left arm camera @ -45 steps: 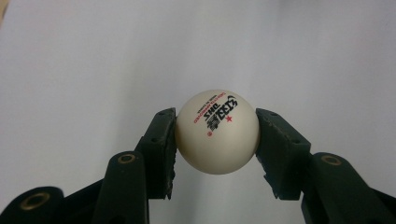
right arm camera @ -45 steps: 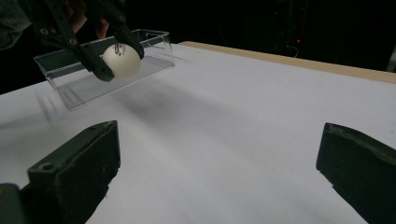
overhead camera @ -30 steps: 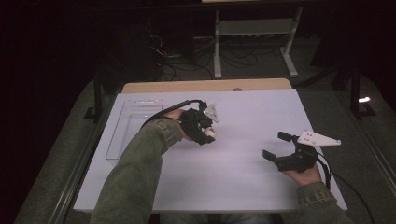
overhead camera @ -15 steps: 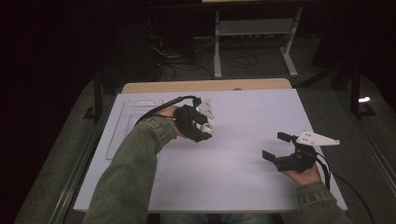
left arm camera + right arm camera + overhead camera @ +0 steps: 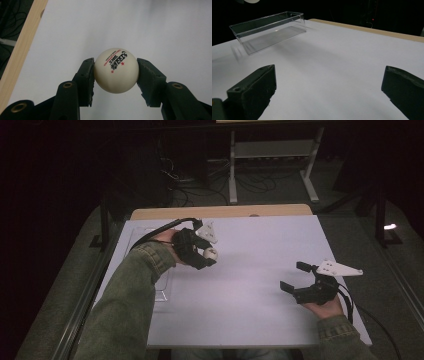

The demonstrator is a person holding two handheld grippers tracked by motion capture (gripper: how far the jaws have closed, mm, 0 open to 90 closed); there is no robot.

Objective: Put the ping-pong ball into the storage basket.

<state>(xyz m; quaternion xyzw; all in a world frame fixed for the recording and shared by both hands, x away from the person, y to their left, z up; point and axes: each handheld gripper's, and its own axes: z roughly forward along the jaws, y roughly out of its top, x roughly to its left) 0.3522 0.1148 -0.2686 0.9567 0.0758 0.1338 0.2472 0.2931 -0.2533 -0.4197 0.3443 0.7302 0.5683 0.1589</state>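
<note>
The right hand [image 5: 327, 307] rests low on the near right part of the table [image 5: 260, 265], palm up under the right gripper [image 5: 295, 276], whose jaws stand wide apart with nothing between them; in the right gripper view only bare white tabletop lies in that gap. The grey plate [image 5: 340, 268] on top of it points away to the right. The left forearm, in a green sleeve [image 5: 127, 305], reaches in from the near left and slants out toward the middle of the table, the left hand [image 5: 172, 245] holding the left gripper [image 5: 210, 256] turned to the right.

The table is white with a wooden strip [image 5: 222, 211] along its far edge. A clear tray [image 5: 268, 30] sits at the table's left side, partly under the sleeve in the high view; it looks empty, though the glare makes that hard to confirm. Beyond the table the room is dark, with a metal-legged stand [image 5: 272, 160] and loose cables [image 5: 190, 177] on the floor.

The ball [image 5: 116, 70] is white and smooth, printed with black characters, red lettering and a red star. It is clamped between the left gripper's jaws, one pad against each side, left of the table's middle.
</note>
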